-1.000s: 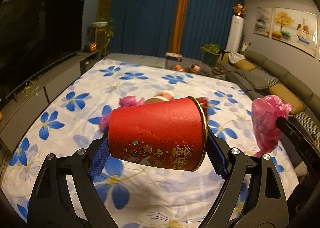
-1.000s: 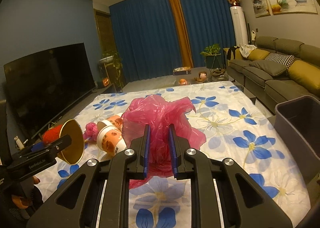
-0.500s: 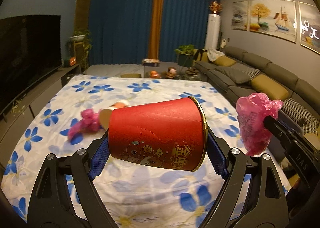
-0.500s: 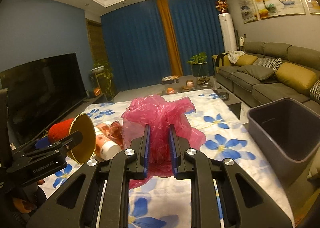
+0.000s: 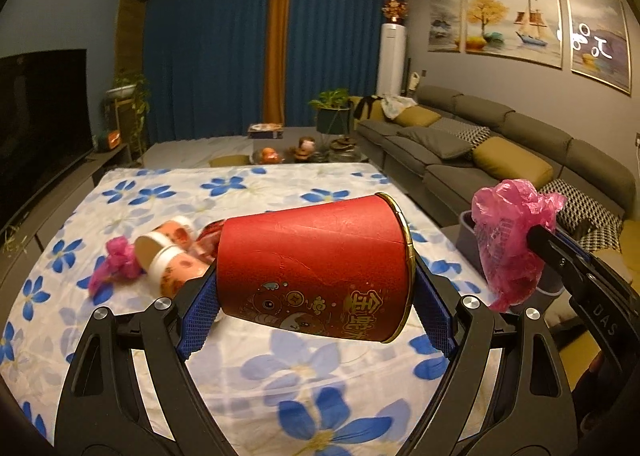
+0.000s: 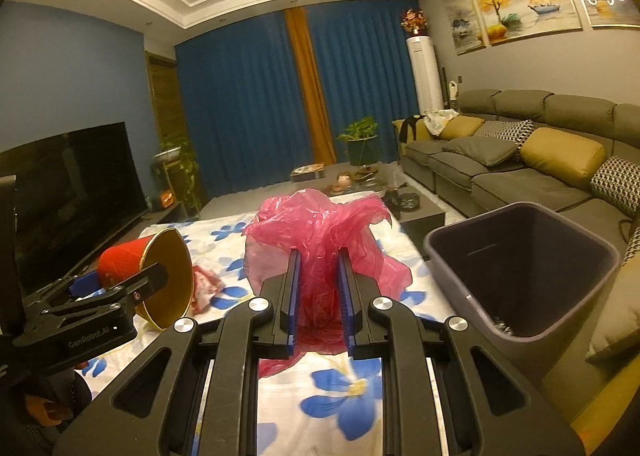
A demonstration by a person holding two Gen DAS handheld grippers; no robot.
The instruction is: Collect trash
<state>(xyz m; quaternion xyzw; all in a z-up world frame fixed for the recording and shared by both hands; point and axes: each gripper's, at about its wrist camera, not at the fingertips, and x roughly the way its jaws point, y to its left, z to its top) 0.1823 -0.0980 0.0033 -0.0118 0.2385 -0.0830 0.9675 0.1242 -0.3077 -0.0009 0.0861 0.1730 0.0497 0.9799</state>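
Observation:
My left gripper (image 5: pixel 316 296) is shut on a red paper cup (image 5: pixel 316 268) held sideways above the flowered sheet, gold rim to the right; the cup also shows in the right wrist view (image 6: pixel 148 280). My right gripper (image 6: pixel 319 276) is shut on a crumpled pink plastic bag (image 6: pixel 320 232), seen in the left wrist view (image 5: pixel 508 240) at the right. A grey trash bin (image 6: pixel 520 276) stands open just right of the right gripper. More trash lies on the sheet: two paper cups (image 5: pixel 168 252), a small pink bag (image 5: pixel 116 260) and a red wrapper (image 6: pixel 204 284).
A white sheet with blue flowers (image 5: pixel 240 195) covers the floor. A grey sofa (image 6: pixel 520 159) runs along the right. A TV (image 6: pixel 68 183) on a low cabinet stands at the left. A low table with plants (image 5: pixel 332 135) is at the far end.
Both grippers have moved right and up with their loads. The trash bin has come closer and larger at the right. The trash on the sheet has shifted left in view.

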